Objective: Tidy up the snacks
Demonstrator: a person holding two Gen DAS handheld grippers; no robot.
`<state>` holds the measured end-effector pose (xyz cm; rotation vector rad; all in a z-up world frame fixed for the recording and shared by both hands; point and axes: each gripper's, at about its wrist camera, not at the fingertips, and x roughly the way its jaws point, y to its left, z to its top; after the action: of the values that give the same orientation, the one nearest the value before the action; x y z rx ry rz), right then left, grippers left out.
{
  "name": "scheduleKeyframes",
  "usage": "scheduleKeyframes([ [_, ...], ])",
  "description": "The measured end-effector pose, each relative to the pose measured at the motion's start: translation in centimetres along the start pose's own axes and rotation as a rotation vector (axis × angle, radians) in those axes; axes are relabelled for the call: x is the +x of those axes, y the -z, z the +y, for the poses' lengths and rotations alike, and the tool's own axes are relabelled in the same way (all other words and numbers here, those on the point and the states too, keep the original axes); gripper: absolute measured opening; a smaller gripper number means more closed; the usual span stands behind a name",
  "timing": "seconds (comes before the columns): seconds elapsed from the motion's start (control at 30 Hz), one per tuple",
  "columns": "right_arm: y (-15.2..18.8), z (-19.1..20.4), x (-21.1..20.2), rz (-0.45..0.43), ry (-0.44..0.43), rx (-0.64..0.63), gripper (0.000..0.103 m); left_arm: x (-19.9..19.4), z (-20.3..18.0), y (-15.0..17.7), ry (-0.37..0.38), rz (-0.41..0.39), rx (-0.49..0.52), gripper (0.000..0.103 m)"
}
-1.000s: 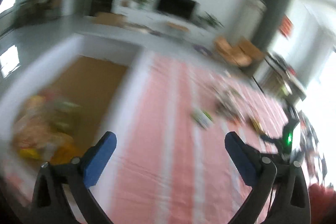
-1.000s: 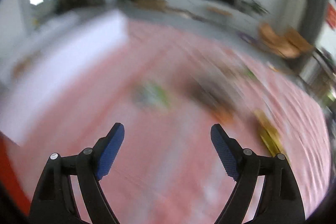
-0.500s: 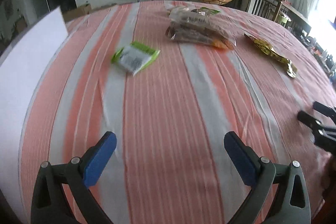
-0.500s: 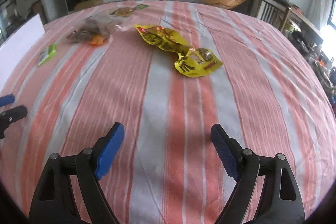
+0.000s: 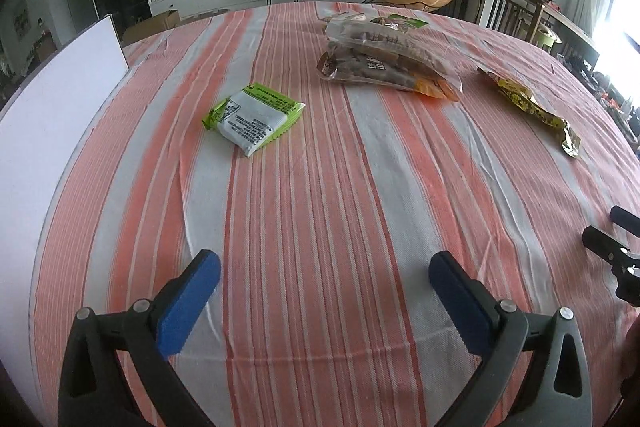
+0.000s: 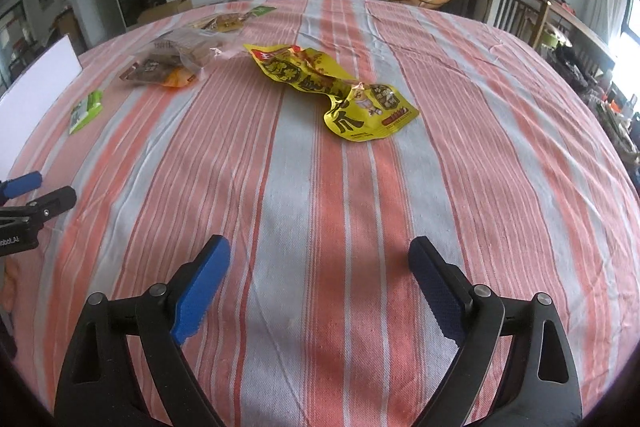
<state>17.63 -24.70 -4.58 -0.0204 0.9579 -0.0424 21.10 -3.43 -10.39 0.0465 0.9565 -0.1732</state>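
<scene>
Snacks are lying beyond both grippers: right gripper (image 6: 318, 277) fingers have just been opening, left gripper (image 5: 324, 293) fingers are spreading wide, both empty above the striped surface (image 5: 320, 187).

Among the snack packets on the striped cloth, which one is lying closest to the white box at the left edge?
The small green and white packet. It lies alone near the white box, while the brown packets and the yellow packet lie farther right.
</scene>
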Motion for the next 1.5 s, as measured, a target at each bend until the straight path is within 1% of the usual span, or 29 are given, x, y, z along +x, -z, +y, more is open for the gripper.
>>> scheduleKeyframes([
  [1.5,-0.11,0.07,0.06,0.006,-0.007,-0.009,0.094,0.05,-0.10,0.00,0.002,-0.003,-0.001,0.103],
])
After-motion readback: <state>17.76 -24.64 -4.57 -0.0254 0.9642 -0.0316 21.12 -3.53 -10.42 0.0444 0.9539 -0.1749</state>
